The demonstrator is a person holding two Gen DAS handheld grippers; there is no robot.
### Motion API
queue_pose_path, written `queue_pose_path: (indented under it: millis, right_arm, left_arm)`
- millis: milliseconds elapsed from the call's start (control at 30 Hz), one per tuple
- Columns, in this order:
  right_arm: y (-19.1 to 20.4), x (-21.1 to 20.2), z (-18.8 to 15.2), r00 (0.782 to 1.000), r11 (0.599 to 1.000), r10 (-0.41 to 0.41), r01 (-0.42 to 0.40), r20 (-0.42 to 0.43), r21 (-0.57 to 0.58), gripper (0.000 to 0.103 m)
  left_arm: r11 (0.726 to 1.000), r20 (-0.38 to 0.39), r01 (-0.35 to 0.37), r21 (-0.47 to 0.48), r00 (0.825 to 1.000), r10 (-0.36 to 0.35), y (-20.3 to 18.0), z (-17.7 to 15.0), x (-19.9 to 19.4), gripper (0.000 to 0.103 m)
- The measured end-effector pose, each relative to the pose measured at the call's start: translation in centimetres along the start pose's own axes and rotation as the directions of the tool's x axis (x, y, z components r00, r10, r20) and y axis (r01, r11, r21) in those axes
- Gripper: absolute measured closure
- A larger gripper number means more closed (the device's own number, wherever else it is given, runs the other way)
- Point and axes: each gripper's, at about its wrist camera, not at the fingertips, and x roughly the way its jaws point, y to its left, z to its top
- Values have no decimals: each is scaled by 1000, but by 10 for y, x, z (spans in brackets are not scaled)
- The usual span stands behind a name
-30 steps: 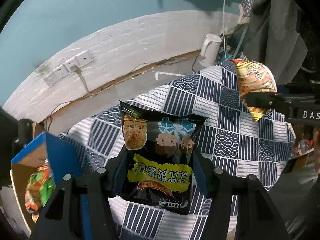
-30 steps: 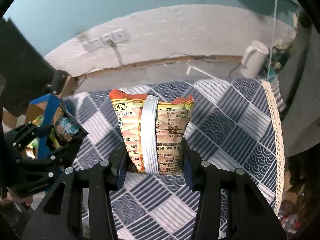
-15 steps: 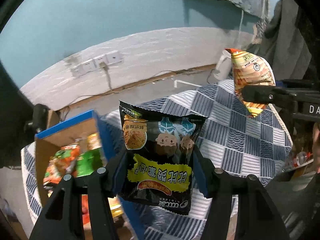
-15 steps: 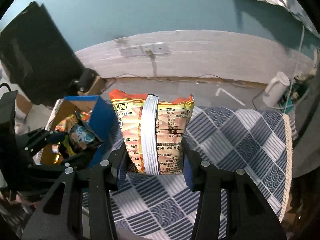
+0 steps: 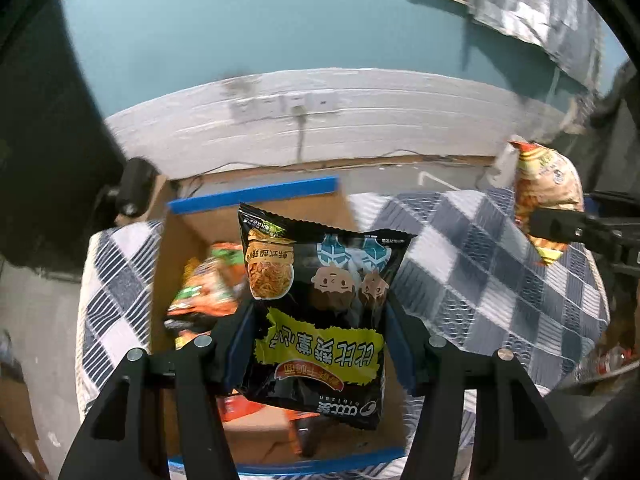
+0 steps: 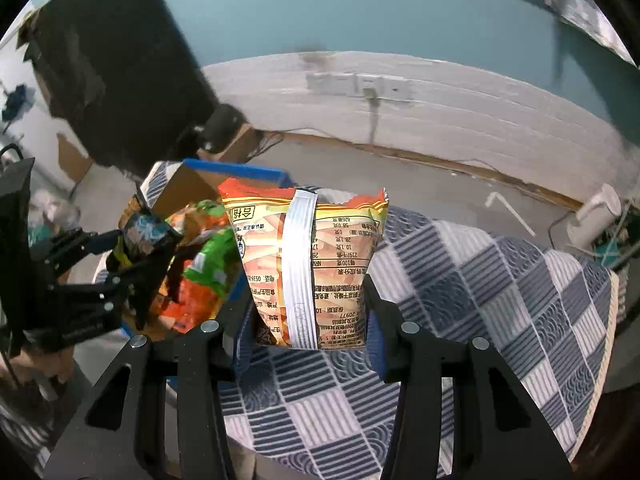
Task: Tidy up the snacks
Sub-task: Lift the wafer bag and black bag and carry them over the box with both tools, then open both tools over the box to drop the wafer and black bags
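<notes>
Spreading under everything, a checked blue-and-white cloth (image 5: 492, 280) covering the table, with a teal wall and a white brick band behind. Sitting toward the left, a cardboard box (image 5: 256, 194) with blue-taped rims, open at the top and already holding orange and green snack packets (image 5: 202, 292), so presumably serving as the collecting place for the snacks. Hanging right over that opening, the left gripper (image 5: 318, 340), jaws part-way closed and pinching a black noodle-snack bag (image 5: 316, 304) by its lower half, print upside down, the bag standing up clear of the packets below; likely being held above the box so that letting go drops it straight in. Moving rightward, the right gripper (image 6: 308, 328), jaws drawn narrower and clamping an orange-and-yellow crisp bag (image 6: 304, 264) by its bottom edge, back seam facing the camera, over the cloth just beside the box's near corner rather than over the opening. Probably waiting its turn there, since the box mouth looks too crowded for both bags at once. Resting at the far right edge, a white kettle (image 6: 596, 216) on the floor by the wall, well apart from the work.
</notes>
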Motion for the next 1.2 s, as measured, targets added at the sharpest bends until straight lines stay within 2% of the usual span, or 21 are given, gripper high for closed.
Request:
queue_pose_path:
  millis: [67,167,300,633,800,900,967,1033,1067,1200]
  right_arm:
    - [14,10,4,1000,1000,9,-10,-12,-22,57]
    - [32,25,10,999,999,28,-29,-33,-44,57]
    - [52,45,15,997,997,46,-50,-65,-63,57]
    - [101,90,14,986,989,86,-101,-144,-105,57]
    - [119,103,6,980,985,81,-106,-180,-134,57]
    - [125,108,4,978,983,84,-112,-192,-143,57]
    - [128,107,5,978,982,88,-117,-190,-148,53]
    - [130,103,7,980,983,89,-116,-180,-145,43]
    - [130,100,8,982,983,89,-113,-166,-143,41]
    - [128,91,12,986,985,86,-106,-144,-134,41]
  left_arm:
    - [999,-1,-24,-22,1000,24,15,-5,2,43]
    - [997,-13,-23,-71,1000,22,37,-14,5,43]
    - [994,-31,-61,-93,998,58,54,-26,11,43]
    - [988,-64,-64,-140,996,56,81,-51,25,42]
    - [980,-66,-27,-195,998,14,93,-54,28,42]
    - [979,-76,-49,-198,997,34,94,-55,30,40]
    - [981,-69,-51,-186,997,39,92,-54,27,37]
    - [982,-58,-62,-179,997,52,91,-54,22,28]
    - [982,-53,-68,-178,997,59,92,-54,20,26]
    - [981,-45,-76,-176,997,69,92,-55,12,25]
